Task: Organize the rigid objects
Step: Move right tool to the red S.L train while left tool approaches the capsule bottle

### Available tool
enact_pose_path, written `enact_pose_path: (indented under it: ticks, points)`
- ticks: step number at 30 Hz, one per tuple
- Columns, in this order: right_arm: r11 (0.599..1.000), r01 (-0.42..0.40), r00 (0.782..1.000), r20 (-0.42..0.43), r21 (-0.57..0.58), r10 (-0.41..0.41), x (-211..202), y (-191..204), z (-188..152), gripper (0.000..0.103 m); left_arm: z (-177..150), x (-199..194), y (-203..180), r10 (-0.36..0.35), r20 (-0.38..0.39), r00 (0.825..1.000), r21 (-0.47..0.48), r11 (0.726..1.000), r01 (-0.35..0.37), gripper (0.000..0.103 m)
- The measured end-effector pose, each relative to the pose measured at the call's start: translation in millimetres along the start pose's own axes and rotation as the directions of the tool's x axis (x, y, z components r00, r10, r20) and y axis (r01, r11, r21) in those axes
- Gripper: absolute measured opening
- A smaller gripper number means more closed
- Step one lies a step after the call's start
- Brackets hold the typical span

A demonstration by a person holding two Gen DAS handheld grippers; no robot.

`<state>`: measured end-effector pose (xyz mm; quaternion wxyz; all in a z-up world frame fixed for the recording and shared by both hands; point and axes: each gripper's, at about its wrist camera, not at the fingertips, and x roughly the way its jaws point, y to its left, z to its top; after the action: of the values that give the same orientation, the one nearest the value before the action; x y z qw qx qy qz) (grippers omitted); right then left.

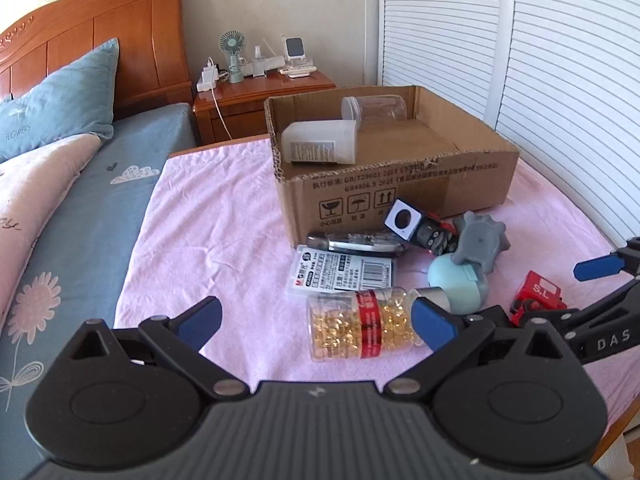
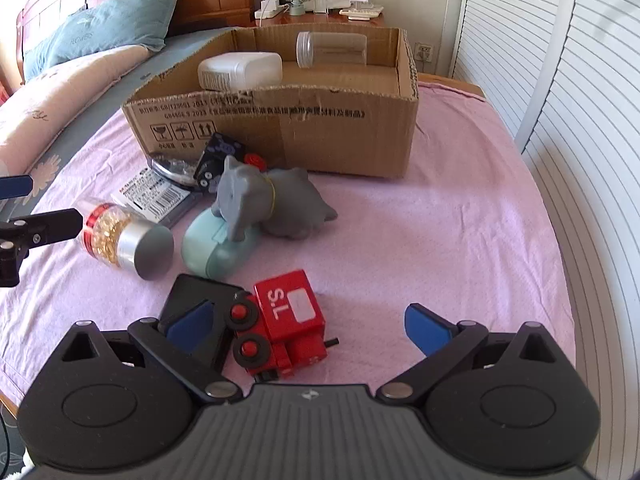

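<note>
Your left tongs [image 1: 316,322] hang released, pads spread either side of the capsule bottle [image 1: 360,322]. It lies on its side on the pink bed cover [image 1: 224,216], long axis running across your jaws, silver cap toward your right pad [image 1: 434,322]. Turn your wrist or you'll pinch it end to end.

Your right tongs [image 2: 310,322] are released too, over the red toy truck [image 2: 282,334], left pad above a black case [image 2: 196,312].

The cardboard box [image 1: 400,192] lies ahead, already holding a white bottle [image 1: 320,148] and clear jar [image 1: 374,110]. The mint case [image 1: 460,284], grey toy [image 1: 480,246] and card pack [image 1: 340,276] crowd the route.
</note>
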<state>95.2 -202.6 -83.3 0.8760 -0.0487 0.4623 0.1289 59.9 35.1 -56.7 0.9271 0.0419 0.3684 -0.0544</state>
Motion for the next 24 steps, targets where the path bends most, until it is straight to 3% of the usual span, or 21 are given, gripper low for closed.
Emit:
enact_pose_path:
  ticks: [6, 18, 24]
  points:
    - [0.999, 0.001, 1.0, -0.015, 0.034, 0.0, 6.7, -7.1, -12.7, 0.103, -6.7, 7.2, -8.8, -0.031, -0.029, 0.999, 0.001, 1.0, 0.031, 0.1]
    - [0.992, 0.11, 0.994, -0.018, 0.057, -0.11, 5.7, -39.6, -17.0, 0.103, -10.1, 18.6, -19.9, -0.055, -0.063, 0.996, 0.02, 0.998, 0.057, 0.1]
    - [0.992, 0.09, 0.996, -0.018, 0.089, -0.089, 0.6, -45.7, -13.1, 0.103, -12.9, 25.0, -22.9, -0.068, -0.079, 0.995, 0.023, 0.997, 0.07, 0.1]
